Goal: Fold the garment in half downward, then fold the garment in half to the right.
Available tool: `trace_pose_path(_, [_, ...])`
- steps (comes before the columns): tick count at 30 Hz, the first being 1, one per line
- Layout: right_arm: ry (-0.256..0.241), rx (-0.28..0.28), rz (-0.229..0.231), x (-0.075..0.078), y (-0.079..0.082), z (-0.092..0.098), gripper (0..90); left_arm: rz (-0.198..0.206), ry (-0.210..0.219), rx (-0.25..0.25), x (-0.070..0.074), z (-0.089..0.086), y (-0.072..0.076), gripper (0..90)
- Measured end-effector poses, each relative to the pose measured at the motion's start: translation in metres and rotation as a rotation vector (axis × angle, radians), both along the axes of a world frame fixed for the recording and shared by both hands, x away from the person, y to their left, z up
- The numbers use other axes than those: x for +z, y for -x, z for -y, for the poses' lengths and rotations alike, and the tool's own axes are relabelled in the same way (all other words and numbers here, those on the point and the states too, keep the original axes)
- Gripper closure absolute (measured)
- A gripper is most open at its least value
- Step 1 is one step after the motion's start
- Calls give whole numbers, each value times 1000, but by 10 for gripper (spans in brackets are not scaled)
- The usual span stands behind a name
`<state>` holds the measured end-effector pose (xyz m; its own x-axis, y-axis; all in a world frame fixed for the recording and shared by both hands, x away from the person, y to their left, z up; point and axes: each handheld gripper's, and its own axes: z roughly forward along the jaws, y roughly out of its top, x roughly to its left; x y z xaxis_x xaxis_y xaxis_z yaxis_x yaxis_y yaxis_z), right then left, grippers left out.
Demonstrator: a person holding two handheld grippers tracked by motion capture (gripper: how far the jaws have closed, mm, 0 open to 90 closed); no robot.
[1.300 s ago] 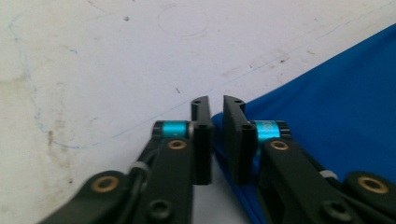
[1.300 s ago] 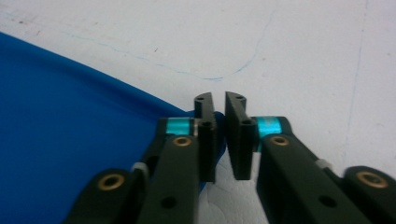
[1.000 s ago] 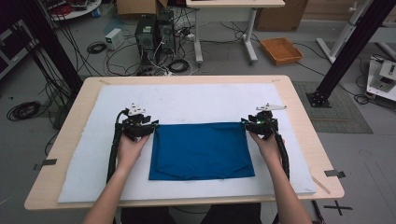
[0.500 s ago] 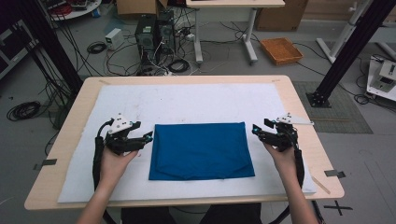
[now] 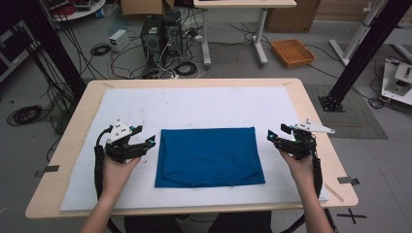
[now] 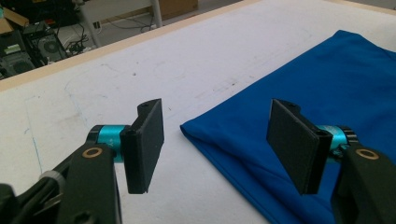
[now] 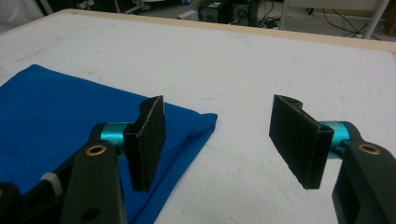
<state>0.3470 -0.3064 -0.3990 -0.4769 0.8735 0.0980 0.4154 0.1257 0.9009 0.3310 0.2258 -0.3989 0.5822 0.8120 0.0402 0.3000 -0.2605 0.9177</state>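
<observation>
On the white mat (image 5: pixel 204 104), folded blue cloth (image 5: pixel 209 156); cable-strewn floor (image 5: pixel 145 53) beyond.

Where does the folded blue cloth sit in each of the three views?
High view: the blue cloth lies at the middle of the white mat, between the two tools.
Left gripper view: the cloth fills the right side, its near corner between the open jaws.
Right gripper view: the cloth fills the left side, its corner just past the left jaw.
Shared landmark: the table's wooden edge beyond the mat.
</observation>
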Motion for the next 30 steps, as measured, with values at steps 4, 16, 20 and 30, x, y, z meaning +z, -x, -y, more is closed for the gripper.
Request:
trace_pose_path(4, [-1, -3, 0, 0, 2, 1, 355, 5, -9, -6, 0, 3, 1, 367])
trace_pose_path(16, [-2, -14, 4, 1, 4, 4, 353, -7, 5, -13, 0, 9, -1, 367])
trace_pose_path(20, [3, -17, 1, -1, 4, 5, 353, -22, 3, 0, -1, 11, -2, 367])
trace_pose_path(30, [5, -26, 6, -1, 6, 11, 353, -117, 44, 23, -1, 15, 2, 372])
